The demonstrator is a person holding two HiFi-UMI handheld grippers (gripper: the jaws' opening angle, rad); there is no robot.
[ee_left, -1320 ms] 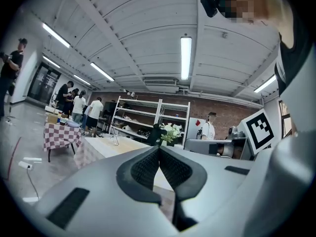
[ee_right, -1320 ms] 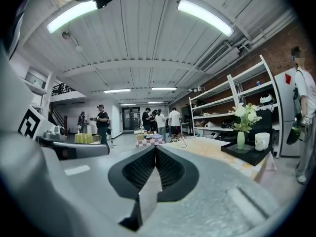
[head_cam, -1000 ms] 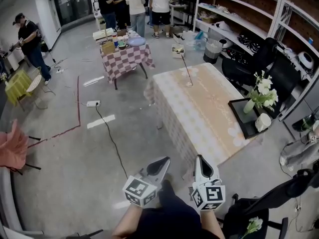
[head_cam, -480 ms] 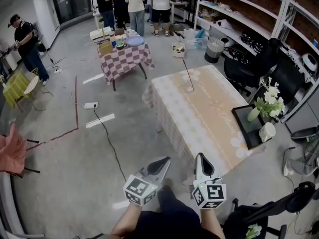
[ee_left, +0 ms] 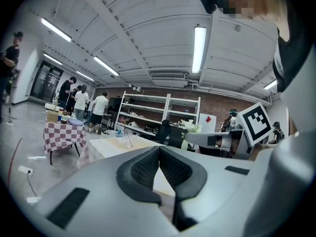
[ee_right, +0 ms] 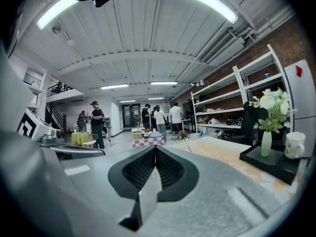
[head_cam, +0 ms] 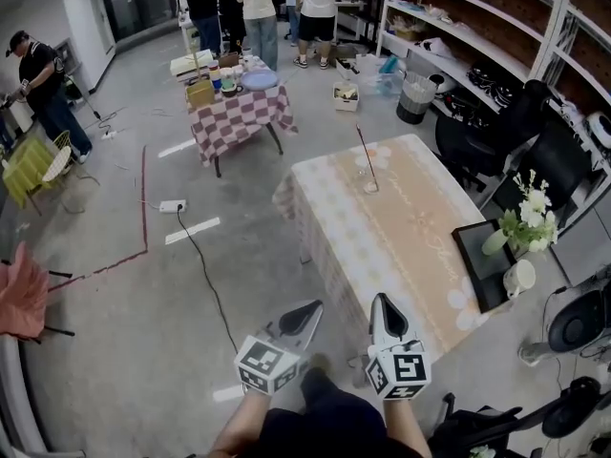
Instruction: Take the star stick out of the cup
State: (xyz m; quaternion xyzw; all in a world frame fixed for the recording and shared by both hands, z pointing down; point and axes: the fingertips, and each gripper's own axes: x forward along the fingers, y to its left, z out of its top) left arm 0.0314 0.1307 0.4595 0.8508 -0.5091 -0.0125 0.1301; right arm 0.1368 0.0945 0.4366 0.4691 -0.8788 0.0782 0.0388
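The star stick (head_cam: 364, 153) is a thin dark-red rod leaning in a small clear cup (head_cam: 369, 185) at the far end of the beige-clothed table (head_cam: 401, 246). Both grippers hover over the floor in front of the table's near corner, well short of the cup. My left gripper (head_cam: 313, 305) is shut and empty, and so is my right gripper (head_cam: 380, 301). In the left gripper view, the cup and stick (ee_left: 128, 140) show small beyond the shut left gripper (ee_left: 159, 149). The right gripper view has the stick (ee_right: 184, 142) far ahead of the shut right gripper (ee_right: 155, 149).
A black tray (head_cam: 477, 265) with a vase of white flowers (head_cam: 530, 222) and a white mug (head_cam: 518, 277) sits at the table's right edge. A checkered table (head_cam: 239, 111), several people, shelves (head_cam: 477, 36), black chairs (head_cam: 492, 127) and a floor cable (head_cam: 205, 275) surround it.
Both grippers have been carried forward toward the table. The table, cup and tray have drawn nearer and slid down the head view. Both jaws stay shut.
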